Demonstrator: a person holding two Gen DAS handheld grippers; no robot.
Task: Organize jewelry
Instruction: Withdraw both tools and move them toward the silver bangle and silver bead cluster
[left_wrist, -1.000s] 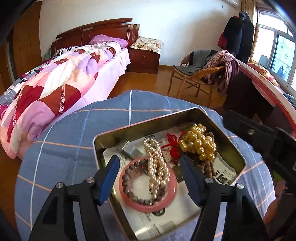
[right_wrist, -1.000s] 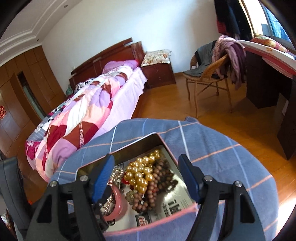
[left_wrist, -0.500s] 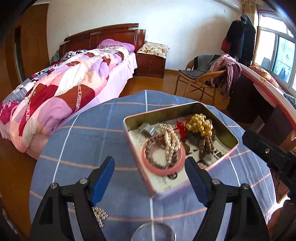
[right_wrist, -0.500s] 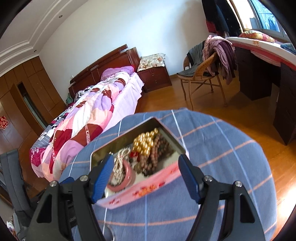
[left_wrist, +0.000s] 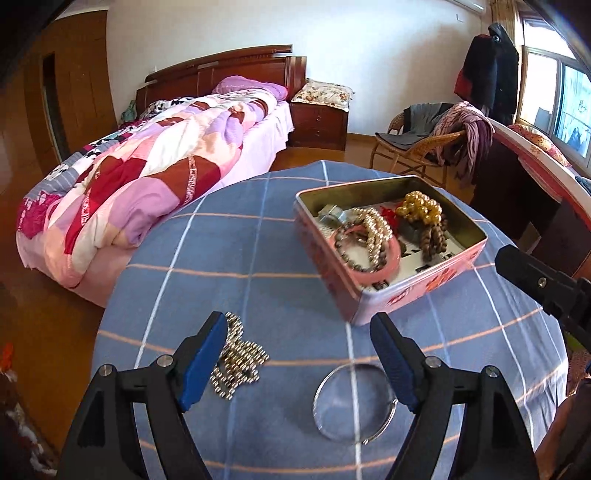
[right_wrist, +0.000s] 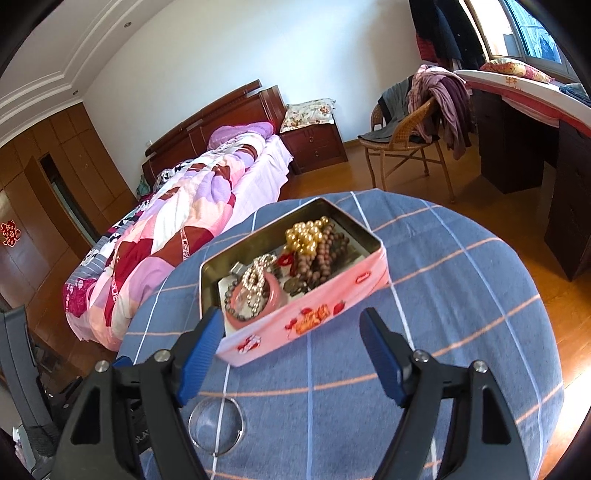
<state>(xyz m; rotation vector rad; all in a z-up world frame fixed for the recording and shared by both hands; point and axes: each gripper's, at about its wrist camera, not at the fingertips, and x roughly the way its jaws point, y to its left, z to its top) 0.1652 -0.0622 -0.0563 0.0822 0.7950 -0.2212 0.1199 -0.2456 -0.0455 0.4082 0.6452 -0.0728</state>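
A pink tin box (left_wrist: 428, 284) (right_wrist: 295, 321) sits on the blue checked tablecloth and holds a pink bangle (left_wrist: 384, 266), a pearl strand (left_wrist: 375, 232), gold beads (left_wrist: 419, 210) and brown beads (right_wrist: 325, 254). A silver bead chain (left_wrist: 238, 356) lies on the cloth by my left gripper's left finger. A silver bangle (left_wrist: 354, 402) (right_wrist: 216, 424) lies near the table's front. My left gripper (left_wrist: 299, 358) is open and empty above the chain and bangle. My right gripper (right_wrist: 291, 354) is open and empty in front of the tin.
The round table (right_wrist: 461, 314) drops off on all sides. A bed with a patchwork quilt (left_wrist: 147, 177) stands to the left. A wicker chair with clothes (right_wrist: 417, 129) and a dark desk (right_wrist: 517, 140) stand behind and to the right.
Both grippers have pulled back from over the tin toward the table's front. The silver chain and silver bangle have come into view under the left gripper.
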